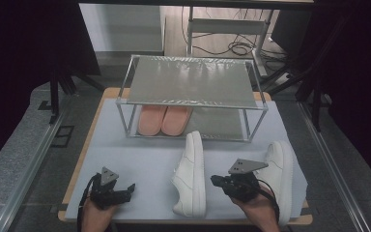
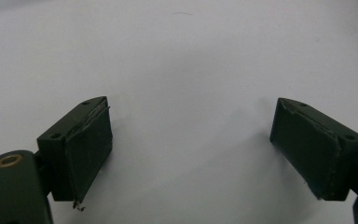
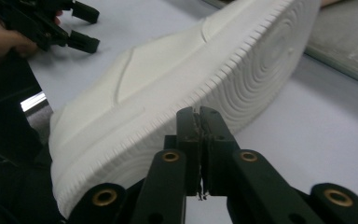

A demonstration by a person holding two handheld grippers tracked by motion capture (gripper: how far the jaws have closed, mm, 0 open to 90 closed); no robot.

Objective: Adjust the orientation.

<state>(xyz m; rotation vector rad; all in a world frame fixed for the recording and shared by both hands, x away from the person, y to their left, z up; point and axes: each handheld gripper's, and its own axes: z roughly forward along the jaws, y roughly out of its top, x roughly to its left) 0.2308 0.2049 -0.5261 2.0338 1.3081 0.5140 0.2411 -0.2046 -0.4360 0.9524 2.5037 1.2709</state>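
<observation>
Right gripper view: white shoe's (image 3: 177,88) ribbed sole.

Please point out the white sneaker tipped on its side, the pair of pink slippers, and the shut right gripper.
white sneaker tipped on its side (image 1: 192,174), high view, on its upper's side panel.
pair of pink slippers (image 1: 164,120), high view, where the two slippers meet.
right gripper (image 3: 199,122), right gripper view, between its closed fingertips.
</observation>
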